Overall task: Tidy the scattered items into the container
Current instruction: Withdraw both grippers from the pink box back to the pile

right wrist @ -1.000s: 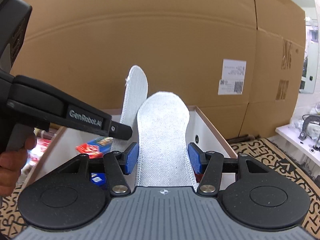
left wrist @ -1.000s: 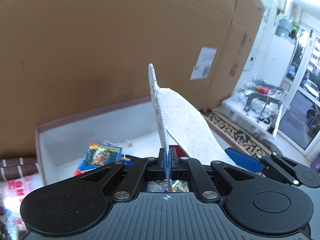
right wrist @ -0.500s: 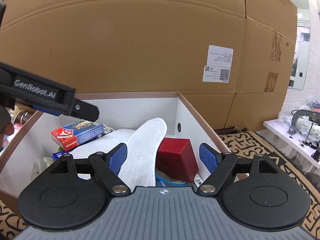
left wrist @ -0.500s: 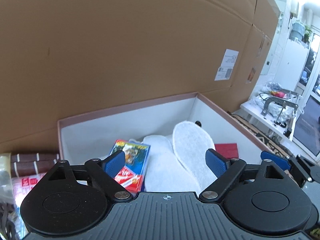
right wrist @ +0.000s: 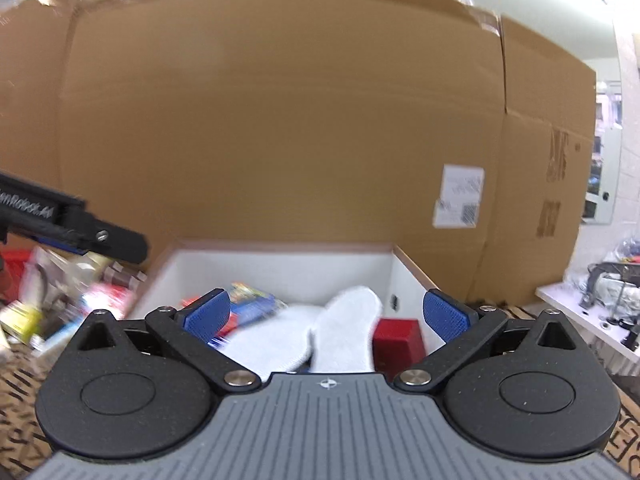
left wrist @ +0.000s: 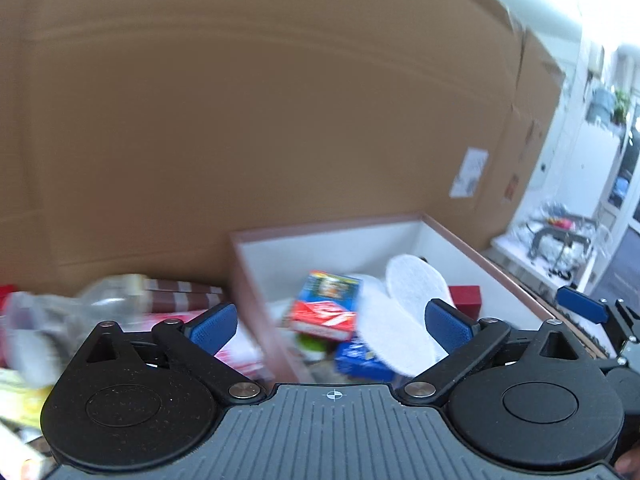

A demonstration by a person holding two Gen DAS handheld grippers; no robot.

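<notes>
Both grippers are spread wide and empty. The leftover clutter [left wrist: 80,320] sits just outside the box [left wrist: 256,304], left of the left gripper [left wrist: 332,326], so it's nearer than the right gripper [right wrist: 326,314].

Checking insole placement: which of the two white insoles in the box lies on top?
The right-hand insole, beside the red box; its toe overlaps the flatter left insole.

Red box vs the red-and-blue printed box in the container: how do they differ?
The red box is plain dark red; the printed box is red and blue with a picture on it. The red box sits against the right wall of the container, right of the white insoles; the printed box lies left of them, tilted on other items. Both are inside, and neither is held.
</notes>
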